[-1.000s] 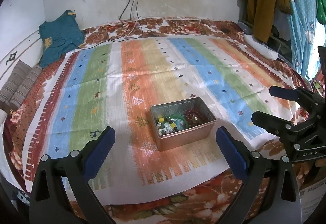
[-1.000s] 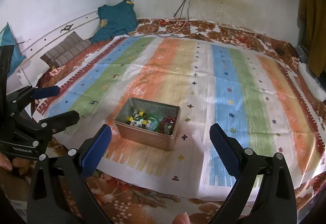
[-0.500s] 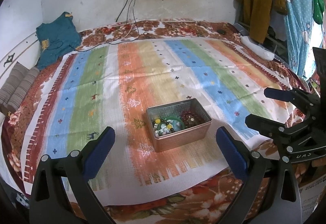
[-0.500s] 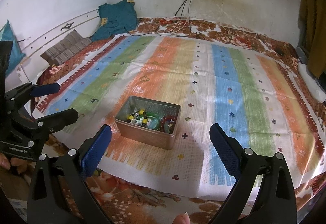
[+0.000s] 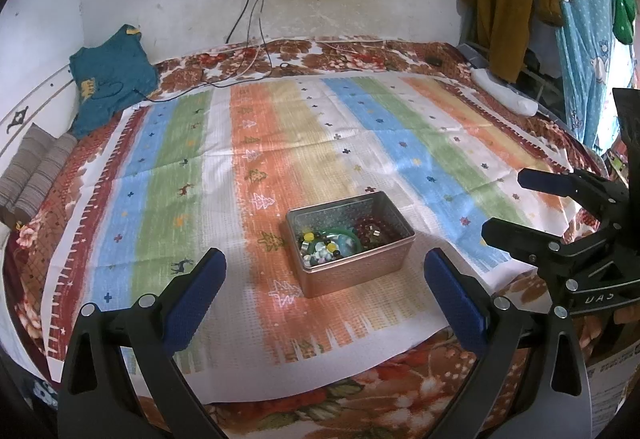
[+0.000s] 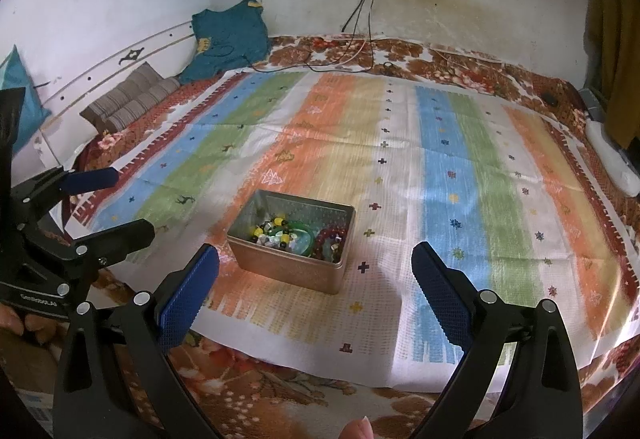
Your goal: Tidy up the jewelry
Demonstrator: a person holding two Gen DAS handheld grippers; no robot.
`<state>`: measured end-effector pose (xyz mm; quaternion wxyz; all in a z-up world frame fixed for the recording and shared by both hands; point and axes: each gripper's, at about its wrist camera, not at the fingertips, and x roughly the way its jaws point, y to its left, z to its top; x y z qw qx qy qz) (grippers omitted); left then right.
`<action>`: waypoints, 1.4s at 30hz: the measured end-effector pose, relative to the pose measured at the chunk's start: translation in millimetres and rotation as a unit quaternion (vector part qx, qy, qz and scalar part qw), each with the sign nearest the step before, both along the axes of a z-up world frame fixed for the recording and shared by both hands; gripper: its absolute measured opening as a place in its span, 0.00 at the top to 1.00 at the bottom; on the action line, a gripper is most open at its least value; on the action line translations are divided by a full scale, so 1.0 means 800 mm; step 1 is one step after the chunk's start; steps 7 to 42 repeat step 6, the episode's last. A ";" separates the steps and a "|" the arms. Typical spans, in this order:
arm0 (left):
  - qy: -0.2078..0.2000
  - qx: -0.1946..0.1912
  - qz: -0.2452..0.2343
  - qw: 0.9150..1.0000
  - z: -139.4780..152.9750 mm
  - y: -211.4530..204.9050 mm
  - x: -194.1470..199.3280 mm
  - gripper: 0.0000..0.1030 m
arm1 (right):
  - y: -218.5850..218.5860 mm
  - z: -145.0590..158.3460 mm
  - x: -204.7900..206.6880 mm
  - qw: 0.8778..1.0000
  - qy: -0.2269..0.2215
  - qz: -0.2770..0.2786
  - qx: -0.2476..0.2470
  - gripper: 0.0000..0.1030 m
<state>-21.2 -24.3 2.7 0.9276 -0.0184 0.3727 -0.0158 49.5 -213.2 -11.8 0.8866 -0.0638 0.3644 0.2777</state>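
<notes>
Both grippers have eased slightly closer to the metal tin (image 5: pixel 349 245) since the earlier frames; tin itself hasn't shifted on the striped cloth (image 5: pixel 256 167).

Left gripper (image 5: pixel 324 285): jaws spread wide, blue pads (image 5: pixel 196 297) well apart, nothing between them, touching nothing. Hovers just short of the tin, tin sits between the two fingers in the left wrist view.

Right gripper (image 6: pixel 316 281): also wide open, empty, no contact with anything. Tin (image 6: pixel 291 239) lies just ahead of it, nearer its left pad (image 6: pixel 188 295).

Each gripper shows in the other's camera: right one (image 5: pixel 520 207) to the right of the tin, left one (image 6: pixel 116 205) to the left of the tin, both gaping.

Tin is open-topped, rectangular, on the orange stripe near the cloth's front fringe. Inside: green bangle (image 5: pixel 346 239), dark red bead bracelet (image 5: pixel 370 231), mixed yellow, white and dark beads (image 5: pixel 318 249) on the tin's left side.

Fingertip (image 6: pixel 358 429) at bottom edge of the right wrist view.
</notes>
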 end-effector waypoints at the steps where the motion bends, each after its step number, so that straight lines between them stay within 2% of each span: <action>1: 0.001 -0.001 0.001 1.000 0.000 -0.001 0.001 0.05 | 0.000 0.000 0.000 1.000 0.000 0.000 -0.001 0.05; 5: -0.001 -0.010 -0.003 1.000 0.001 -0.003 0.000 0.05 | 0.002 -0.002 0.001 1.000 0.001 0.004 -0.009 0.05; 42: -0.001 -0.010 -0.002 1.000 0.000 0.001 -0.001 0.05 | 0.002 -0.002 0.001 1.000 0.001 0.005 -0.010 0.05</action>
